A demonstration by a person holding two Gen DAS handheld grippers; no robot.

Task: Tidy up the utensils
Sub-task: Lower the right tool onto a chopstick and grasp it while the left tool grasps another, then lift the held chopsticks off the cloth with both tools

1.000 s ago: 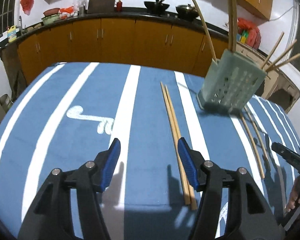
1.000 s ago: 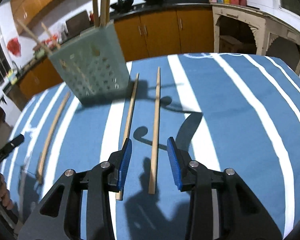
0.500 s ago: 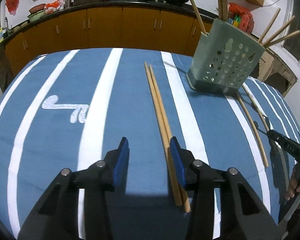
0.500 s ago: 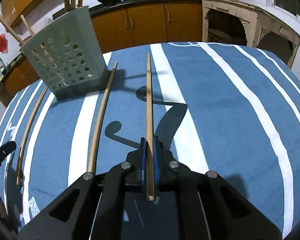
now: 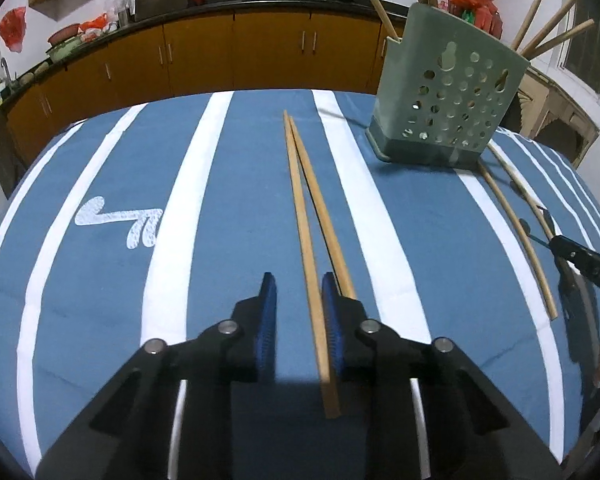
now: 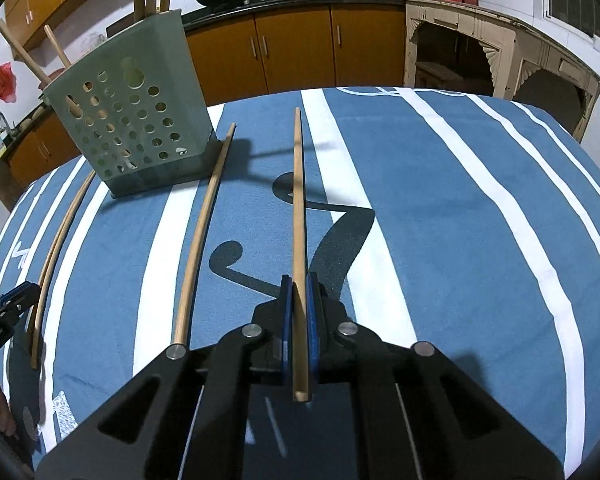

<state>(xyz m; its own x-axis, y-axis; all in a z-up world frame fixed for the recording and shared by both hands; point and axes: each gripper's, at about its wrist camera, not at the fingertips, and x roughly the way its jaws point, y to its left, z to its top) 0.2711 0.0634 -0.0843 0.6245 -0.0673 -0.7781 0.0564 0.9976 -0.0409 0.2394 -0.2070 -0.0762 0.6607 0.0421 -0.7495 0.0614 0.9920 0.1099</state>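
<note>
My right gripper (image 6: 299,286) is shut on a wooden chopstick (image 6: 298,200) that points away from me over the blue striped cloth. A second chopstick (image 6: 202,236) lies to its left, reaching the green perforated utensil holder (image 6: 130,120), which has several chopsticks standing in it. My left gripper (image 5: 298,284) is open, its jaws narrowed around one chopstick (image 5: 305,236) of a pair; the other chopstick (image 5: 320,208) runs just outside the right finger. The holder also shows in the left wrist view (image 5: 444,96), back right.
The table carries a blue cloth with white stripes (image 5: 228,184). Two more chopsticks (image 5: 516,236) lie right of the holder near the other gripper (image 5: 584,258). Orange cabinets and a counter (image 5: 236,48) stand behind the table. A pale wooden cabinet (image 6: 496,56) stands back right.
My right gripper has closed on the chopstick and holds it. My left gripper has moved right over the pair and its jaws have narrowed around one chopstick.
</note>
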